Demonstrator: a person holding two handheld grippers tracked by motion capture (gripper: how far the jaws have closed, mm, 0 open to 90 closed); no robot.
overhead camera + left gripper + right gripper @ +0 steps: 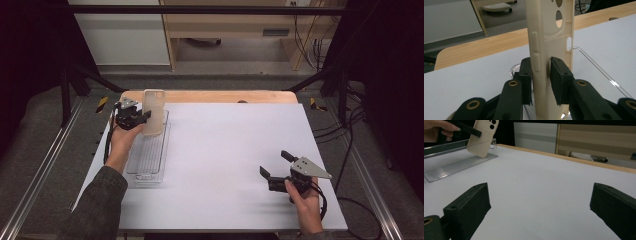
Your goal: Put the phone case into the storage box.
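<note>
The left gripper (pixel 145 116) is clamping a cream-coloured plastic phone case (pixel 153 111) upright over the far end of a clear ribbed plastic tray (pixel 146 167). The right gripper (pixel 276 168) is waiting, jaws wide. The narrow edge grip (on smooth plastic) risks the case pivoting or slipping.

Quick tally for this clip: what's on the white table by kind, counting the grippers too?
Beige phone case: 1, clamped by the left gripper
Clear plastic tray: 1
Grippers: 2, the left one and the right gripper, whose jaws stand apart, holding nothing
Total: 4
</note>
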